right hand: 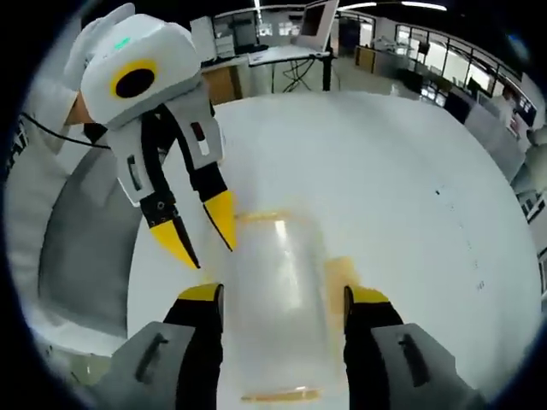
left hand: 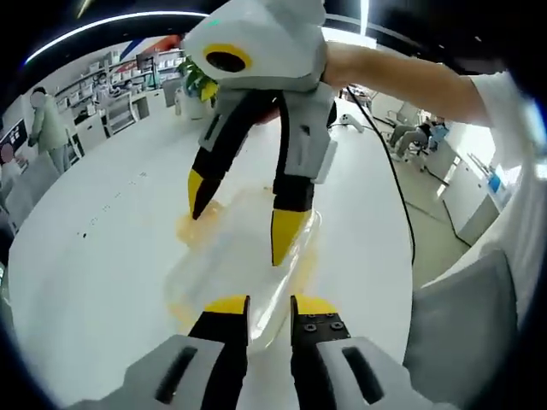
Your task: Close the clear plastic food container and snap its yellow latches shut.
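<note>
Clear plastic, edged in yellow, lies blurred on the white table [right hand: 410, 171]: the food container [right hand: 278, 299] sits between the spread jaws of the right gripper [right hand: 282, 301], which straddle its width — whether the pads actually touch the walls I cannot tell. The left gripper [left hand: 261, 306] hovers over the container's near edge with its jaws parted only a little and nothing between them (in the right gripper view its yellow tips point down beside the lid's far corner). The yellow latches [right hand: 340, 269] look like smears along the rim, so their state is unclear. The risk, as I judge it: pressing a latch off-centre could tip or skid the light container, since the smooth table offers little grip.
</note>
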A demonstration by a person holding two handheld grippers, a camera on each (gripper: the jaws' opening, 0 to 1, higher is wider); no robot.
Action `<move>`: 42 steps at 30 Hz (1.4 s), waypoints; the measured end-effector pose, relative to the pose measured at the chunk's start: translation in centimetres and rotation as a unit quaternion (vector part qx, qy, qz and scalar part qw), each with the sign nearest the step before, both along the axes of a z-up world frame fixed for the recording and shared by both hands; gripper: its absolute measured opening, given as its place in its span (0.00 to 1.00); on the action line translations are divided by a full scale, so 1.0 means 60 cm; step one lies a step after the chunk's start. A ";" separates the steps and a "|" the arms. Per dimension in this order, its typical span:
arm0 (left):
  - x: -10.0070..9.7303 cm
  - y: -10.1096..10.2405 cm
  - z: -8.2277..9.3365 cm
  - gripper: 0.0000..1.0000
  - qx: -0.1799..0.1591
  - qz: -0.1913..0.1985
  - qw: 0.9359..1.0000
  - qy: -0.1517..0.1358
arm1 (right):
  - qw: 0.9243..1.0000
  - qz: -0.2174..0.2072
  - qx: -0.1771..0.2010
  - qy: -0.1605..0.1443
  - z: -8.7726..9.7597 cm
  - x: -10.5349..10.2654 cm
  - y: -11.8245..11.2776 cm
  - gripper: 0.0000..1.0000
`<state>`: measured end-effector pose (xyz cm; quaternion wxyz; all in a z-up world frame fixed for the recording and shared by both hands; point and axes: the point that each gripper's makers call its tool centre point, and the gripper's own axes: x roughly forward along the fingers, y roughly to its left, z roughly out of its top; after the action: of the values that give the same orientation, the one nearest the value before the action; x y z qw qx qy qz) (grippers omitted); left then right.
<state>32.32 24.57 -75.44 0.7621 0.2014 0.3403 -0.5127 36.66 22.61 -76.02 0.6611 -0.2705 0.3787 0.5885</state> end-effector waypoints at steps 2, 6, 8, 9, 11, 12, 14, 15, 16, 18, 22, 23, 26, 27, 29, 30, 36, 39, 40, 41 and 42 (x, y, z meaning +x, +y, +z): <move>-0.003 0.002 -0.003 0.11 0.006 -0.004 1.000 0.000 | 1.000 0.000 0.001 0.010 -0.001 -0.002 -0.001 0.56; -0.007 0.004 -0.006 0.11 0.013 -0.010 1.000 -0.002 | 1.000 -0.002 -0.011 0.029 -0.011 -0.006 -0.006 0.63; -0.007 0.004 -0.006 0.11 0.014 -0.011 1.000 -0.004 | 0.999 0.002 -0.027 0.032 -0.020 -0.006 -0.013 0.65; -0.007 0.005 -0.006 0.11 0.015 -0.011 1.000 -0.004 | 0.999 0.005 -0.035 0.034 -0.025 -0.007 -0.016 0.66; -0.008 0.006 -0.007 0.12 0.016 -0.011 1.000 -0.005 | 0.998 0.008 -0.040 0.039 -0.029 -0.008 -0.017 0.65; -0.008 0.007 -0.008 0.12 0.018 -0.013 1.000 -0.005 | 0.998 0.008 -0.044 0.045 -0.031 -0.010 -0.019 0.65; -0.011 0.010 -0.012 0.13 0.024 -0.015 1.000 -0.005 | 0.998 0.007 -0.045 0.050 -0.035 -0.012 -0.017 0.66; -0.011 0.011 -0.014 0.13 0.030 -0.017 0.999 -0.008 | 0.998 0.009 -0.046 0.049 -0.036 -0.012 -0.016 0.66; -0.012 0.012 -0.014 0.13 0.031 -0.019 0.999 -0.010 | 0.998 0.011 -0.047 0.050 -0.033 -0.012 -0.017 0.65; -0.012 0.012 -0.013 0.13 0.032 -0.022 0.999 -0.012 | 0.998 0.012 -0.048 0.050 -0.032 -0.011 -0.018 0.66; -0.016 -0.001 0.004 0.14 0.012 -0.043 0.999 -0.031 | 0.999 0.012 -0.043 0.030 -0.017 0.003 -0.020 0.57; -0.018 -0.010 0.011 0.14 0.001 -0.056 0.998 -0.042 | 0.999 0.009 -0.040 0.029 -0.011 0.007 -0.019 0.55; -0.032 -0.041 0.031 0.13 -0.039 -0.095 0.993 -0.064 | 0.999 -0.005 -0.027 0.021 0.004 0.030 -0.017 0.52; -0.033 -0.043 0.030 0.13 -0.036 -0.094 0.993 -0.061 | 0.999 -0.007 -0.028 0.021 0.006 0.031 -0.017 0.51; -0.030 -0.057 0.028 0.13 -0.039 -0.095 0.992 -0.075 | 0.999 -0.010 -0.033 0.020 0.008 0.033 -0.018 0.46; -0.030 -0.063 0.024 0.13 -0.037 -0.099 0.991 -0.083 | 0.999 -0.009 -0.034 0.019 0.007 0.033 -0.018 0.40; -0.026 -0.062 -0.011 0.23 0.034 -0.144 0.980 -0.135 | 0.998 -0.018 -0.040 0.043 -0.002 0.029 -0.019 0.34; -0.024 -0.062 -0.019 0.21 0.061 -0.173 0.969 -0.166 | 0.998 -0.017 -0.045 0.050 -0.009 0.027 -0.016 0.37; -0.026 -0.064 -0.020 0.21 0.063 -0.182 0.966 -0.172 | 0.997 -0.016 -0.046 0.052 -0.011 0.025 -0.015 0.37; -0.030 -0.067 -0.020 0.21 0.063 -0.200 0.960 -0.184 | 0.997 -0.014 -0.050 0.055 -0.014 0.024 -0.012 0.36; -0.029 -0.071 -0.018 0.22 0.061 -0.207 0.956 -0.197 | 0.997 -0.013 -0.052 0.054 -0.015 0.024 -0.011 0.37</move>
<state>30.60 20.33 -76.53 0.6773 0.4105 0.1654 -0.5877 38.08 21.95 -76.93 0.6326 -0.2669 0.4476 0.5729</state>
